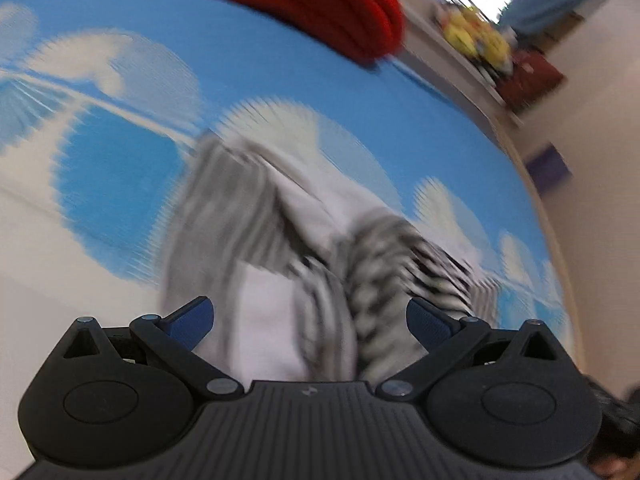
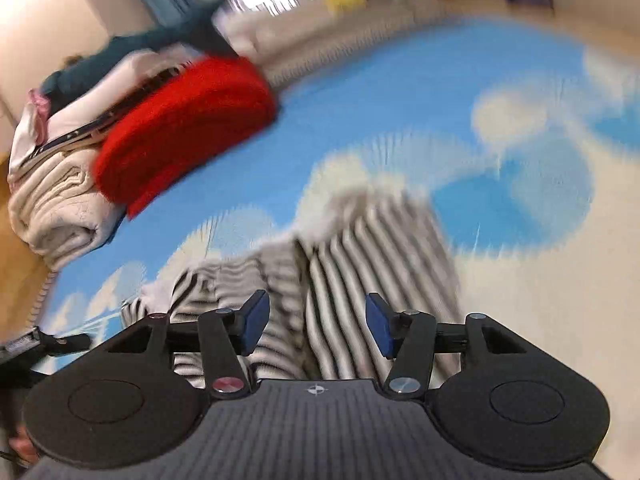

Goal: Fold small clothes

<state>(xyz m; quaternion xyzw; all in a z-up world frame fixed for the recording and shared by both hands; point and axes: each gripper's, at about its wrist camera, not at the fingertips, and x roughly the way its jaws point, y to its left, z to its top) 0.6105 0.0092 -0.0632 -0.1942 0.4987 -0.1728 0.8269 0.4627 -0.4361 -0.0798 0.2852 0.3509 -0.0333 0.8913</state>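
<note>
While both views are smearing with motion, the main things are still reading clearly enough. Over at the left of the right wrist view, a pile of folded laundry (image 2: 60, 184) is sitting at the far left corner of the bed (image 2: 360, 100), with a red folded piece (image 2: 188, 128) lying against its right side; the same red piece (image 1: 320, 8) is showing at the far edge in the left wrist view. Those look finished, so part of the job is seemingly done.

Moving rightward, the striped garment (image 2: 360, 248) is lying near the bed's near edge, on the cloud-print cover. It is looking only partly folded: one flap is lying over the body, yet the near left part is bunching up loosely. In the left wrist view the striped garment (image 1: 288, 240) is showing a white inner face and rumpled stripes.

Neither claw is clamping anything. The left gripper (image 1: 310, 322) is hanging over the cloth with its jaws standing wide apart. The right gripper (image 2: 318, 326) is also standing apart, with cloth showing below the gap rather than pinched.

By my judgement, flattening and a final fold are remaining, then stacking.
</note>
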